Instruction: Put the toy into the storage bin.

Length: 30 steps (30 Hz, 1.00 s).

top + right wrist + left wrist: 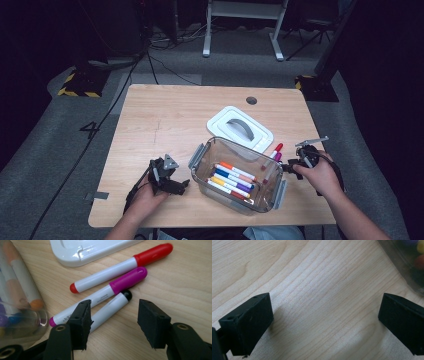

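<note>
A light wooden surface (165,120) with a round grey cable port (251,100) near its far edge stands on grey carpet (55,145). Beyond it the room is dark. The white legs of a frame (240,30) stand at the back, black cables (150,55) trail across the floor, and yellow-and-black striped blocks (80,85) sit at the far left and right.

The table (165,120) is pale wood with a fine grain and a matt, smooth face. The box (202,170) on it looks like clear glossy plastic, its lid (220,122) glossy white plastic, and the markers (110,272) at the right have smooth, shiny plastic barrels and caps. Both grippers' pads (80,322) look matt black and slightly rough.
</note>
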Available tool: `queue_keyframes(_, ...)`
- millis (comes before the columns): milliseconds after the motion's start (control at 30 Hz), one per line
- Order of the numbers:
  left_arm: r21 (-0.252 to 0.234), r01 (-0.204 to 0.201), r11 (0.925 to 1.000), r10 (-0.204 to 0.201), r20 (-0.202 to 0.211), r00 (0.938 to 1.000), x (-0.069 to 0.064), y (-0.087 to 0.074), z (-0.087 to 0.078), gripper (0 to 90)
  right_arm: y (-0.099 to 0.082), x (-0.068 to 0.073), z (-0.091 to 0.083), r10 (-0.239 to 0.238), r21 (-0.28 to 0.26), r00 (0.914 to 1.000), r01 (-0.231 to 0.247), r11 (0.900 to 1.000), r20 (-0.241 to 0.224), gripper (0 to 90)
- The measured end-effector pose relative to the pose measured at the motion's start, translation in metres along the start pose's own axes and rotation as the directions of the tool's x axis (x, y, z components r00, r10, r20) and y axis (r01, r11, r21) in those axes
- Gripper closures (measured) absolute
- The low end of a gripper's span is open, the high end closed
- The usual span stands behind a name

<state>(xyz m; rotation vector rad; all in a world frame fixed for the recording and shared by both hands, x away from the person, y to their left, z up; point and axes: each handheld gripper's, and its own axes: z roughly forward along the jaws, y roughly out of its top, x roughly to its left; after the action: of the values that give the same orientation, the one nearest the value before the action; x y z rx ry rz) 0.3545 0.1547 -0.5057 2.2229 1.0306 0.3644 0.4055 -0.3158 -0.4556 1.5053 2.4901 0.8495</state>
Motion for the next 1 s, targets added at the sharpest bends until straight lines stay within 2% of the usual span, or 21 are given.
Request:
queue_keyframes(133,0.000,0.000,1.0000,0.000,0.000,1.0000,0.000,0.000,0.000,0.1,-0.005,0.002,0.007,0.005,0.007,1.0000,-0.005,1.0000,-0.003,44.2)
queue_keyframes(200,0.000,0.000,1.0000,0.000,0.000,1.0000,0.000,0.000,0.000,0.1,-0.007,0.004,0.011,-0.009,0.014,0.9999,0.009,0.9999,0.011,43.4)
queue_keyframes(233,0.000,0.000,1.0000,0.000,0.000,1.0000,0.000,0.000,0.000,0.1,-0.008,0.005,0.012,0.005,0.004,1.0000,-0.005,1.0000,0.007,43.3)
queue_keyframes(300,0.000,0.000,1.0000,0.000,0.000,1.0000,0.000,0.000,0.000,0.1,-0.009,0.005,0.012,0.004,0.004,1.0000,-0.004,1.0000,0.009,43.4)
queue_keyframes(367,0.000,0.000,1.0000,0.000,0.000,1.0000,0.000,0.000,0.000,0.1,-0.011,0.006,0.011,-0.016,0.024,0.9994,0.015,0.9996,0.031,46.2)
queue_keyframes(400,0.001,0.000,1.0000,0.000,0.000,1.0000,0.000,0.000,0.000,0.1,-0.014,0.005,0.011,-0.041,0.045,0.9969,0.038,0.9983,0.067,47.2)
queue_keyframes(433,0.001,0.000,1.0000,0.000,0.000,1.0000,0.000,0.000,0.000,0.1,-0.014,0.005,0.011,-0.041,0.045,0.9969,0.038,0.9983,0.067,47.2)
queue_keyframes(467,0.000,0.000,1.0000,0.000,0.000,1.0000,0.000,0.000,0.000,0.1,-0.015,0.004,0.011,-0.044,0.050,0.9963,0.041,0.9979,0.074,48.4)
queue_keyframes(500,0.001,0.001,1.0000,-0.001,0.000,1.0000,0.000,0.000,0.000,0.1,-0.018,0.001,0.009,-0.047,0.051,0.9947,0.042,0.9978,0.091,53.4)
queue_keyframes(567,0.000,0.000,1.0000,0.000,0.000,1.0000,0.000,0.000,0.000,0.1,-0.019,0.000,0.008,-0.048,0.058,0.9939,0.042,0.9974,0.099,55.7)
queue_keyframes(600,0.000,0.000,1.0000,0.000,0.000,1.0000,0.000,0.000,0.000,0.1,-0.021,-0.001,0.006,-0.054,0.066,0.9925,0.047,0.9967,0.109,60.4)
queue_keyframes(633,0.000,0.000,1.0000,0.000,0.000,1.0000,0.000,0.000,0.000,0.1,-0.023,-0.004,0.002,-0.066,0.082,0.9897,0.056,0.9951,0.127,69.2)
queue_keyframes(667,0.000,0.000,1.0000,0.000,0.000,1.0000,0.000,0.000,0.000,0.1,-0.023,-0.004,0.002,-0.066,0.082,0.9897,0.056,0.9951,0.127,69.2)
queue_keyframes(700,0.000,0.000,1.0000,0.000,0.000,1.0000,0.000,0.000,0.000,0.1,-0.025,-0.007,0.000,-0.075,0.093,0.9860,0.062,0.9938,0.149,75.4)
queue_keyframes(1000,0.000,0.000,1.0000,0.000,0.000,1.0000,0.000,0.000,0.000,0.1,-0.031,-0.013,-0.004,-0.044,0.072,0.9867,0.034,0.9969,0.156,77.0)
